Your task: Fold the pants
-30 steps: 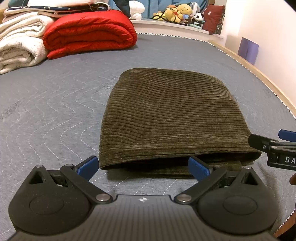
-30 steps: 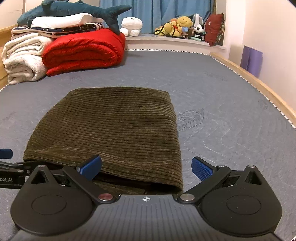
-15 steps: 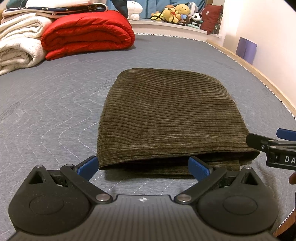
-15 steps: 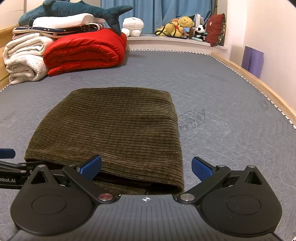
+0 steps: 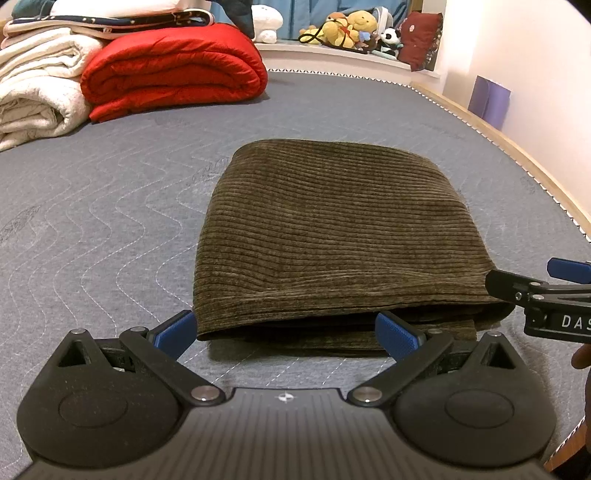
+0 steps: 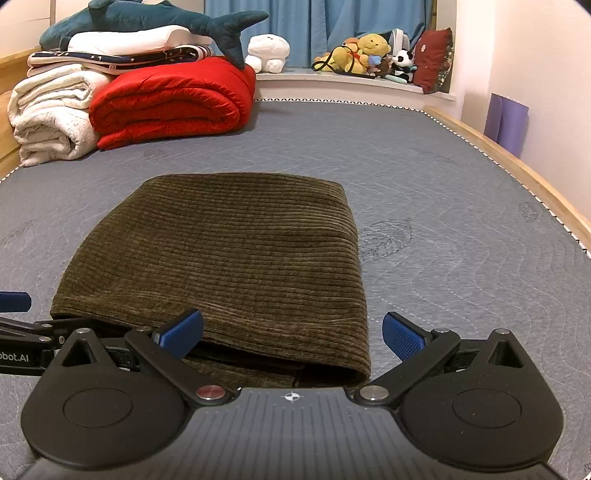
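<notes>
The olive-brown corduroy pants [image 5: 332, 236] lie folded in a flat rectangular stack on the grey quilted mattress [image 5: 92, 221]; they also show in the right wrist view [image 6: 229, 258]. My left gripper [image 5: 286, 334] is open, its blue pads at the near left edge of the stack, holding nothing. My right gripper [image 6: 291, 332] is open at the near right corner of the stack, holding nothing. The right gripper's side shows at the right edge of the left wrist view [image 5: 543, 295].
A rolled red duvet [image 6: 173, 103] and folded white blankets [image 6: 51, 114] lie at the far left, with a plush shark [image 6: 147, 18] on top. Stuffed toys [image 6: 365, 51] sit on the far ledge. A wooden bed rail [image 6: 517, 166] runs along the right.
Both grippers have drawn back and risen slightly from the stack. The pants lie still.
</notes>
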Available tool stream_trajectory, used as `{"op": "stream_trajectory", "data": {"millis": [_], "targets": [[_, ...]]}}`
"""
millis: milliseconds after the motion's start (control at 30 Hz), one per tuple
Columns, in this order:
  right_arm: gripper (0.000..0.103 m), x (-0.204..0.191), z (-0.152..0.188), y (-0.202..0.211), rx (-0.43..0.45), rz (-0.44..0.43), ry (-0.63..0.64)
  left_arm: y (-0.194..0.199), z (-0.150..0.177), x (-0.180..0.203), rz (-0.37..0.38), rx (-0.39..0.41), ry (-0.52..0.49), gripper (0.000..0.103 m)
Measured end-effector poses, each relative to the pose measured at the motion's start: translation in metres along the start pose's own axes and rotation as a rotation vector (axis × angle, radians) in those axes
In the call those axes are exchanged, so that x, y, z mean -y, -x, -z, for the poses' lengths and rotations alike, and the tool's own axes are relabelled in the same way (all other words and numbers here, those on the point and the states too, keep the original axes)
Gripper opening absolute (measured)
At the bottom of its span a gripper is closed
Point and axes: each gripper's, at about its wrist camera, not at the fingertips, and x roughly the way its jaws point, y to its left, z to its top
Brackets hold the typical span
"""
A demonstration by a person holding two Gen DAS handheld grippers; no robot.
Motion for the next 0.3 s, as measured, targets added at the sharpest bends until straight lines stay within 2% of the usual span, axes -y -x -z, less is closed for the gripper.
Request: {"op": "stream_trajectory", "data": {"millis": [300], "targets": [[0.102,0.0002,0.0005,0.0006,0.001,-0.003,-0.001,0.0024,-0.0002,0.0016,0.006,0.013,-0.011,0.103]]}}
